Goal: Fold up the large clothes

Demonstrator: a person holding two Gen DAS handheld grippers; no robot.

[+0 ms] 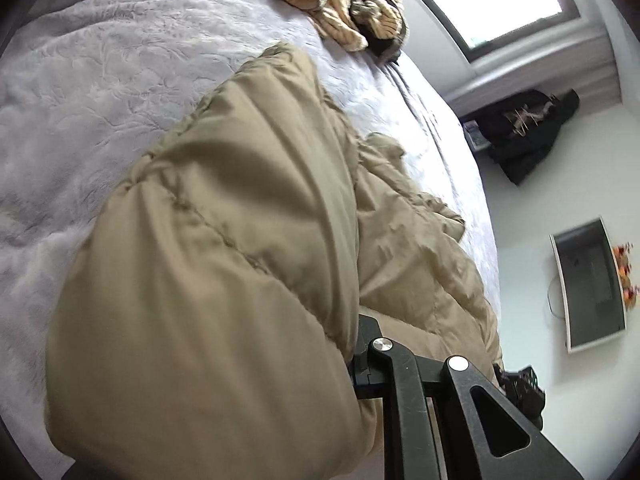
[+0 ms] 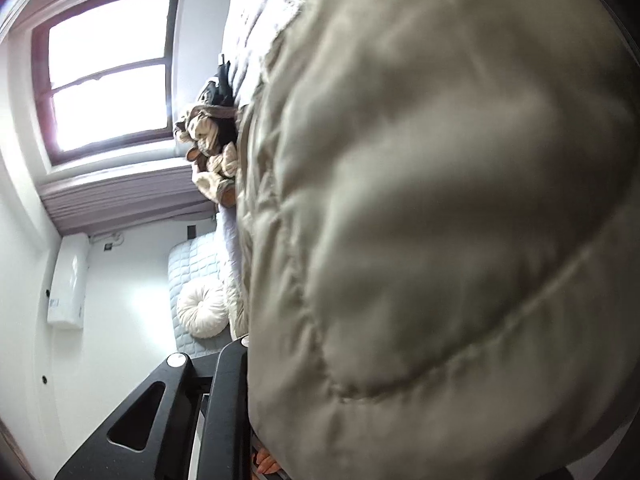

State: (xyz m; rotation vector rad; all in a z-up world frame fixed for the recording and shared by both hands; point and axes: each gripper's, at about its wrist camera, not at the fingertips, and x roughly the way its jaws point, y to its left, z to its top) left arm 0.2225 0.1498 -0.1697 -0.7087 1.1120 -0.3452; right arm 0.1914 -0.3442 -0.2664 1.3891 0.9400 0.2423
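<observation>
Tan puffer coat bunched over lavender bedspread, both grippers — left, right — clamped on it

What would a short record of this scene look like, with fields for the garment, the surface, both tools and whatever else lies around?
garment: puffy beige quilted jacket, bunched up and draped over both tools
surface: bed with pale lilac embossed bedspread
left gripper: black, fingers buried in jacket fabric; grip cannot be confirmed
right gripper: black, fingertips hidden behind jacket
other clothes: crumpled tan and brown knitted pile at far bed edge
background: bright window, round white cushion
</observation>
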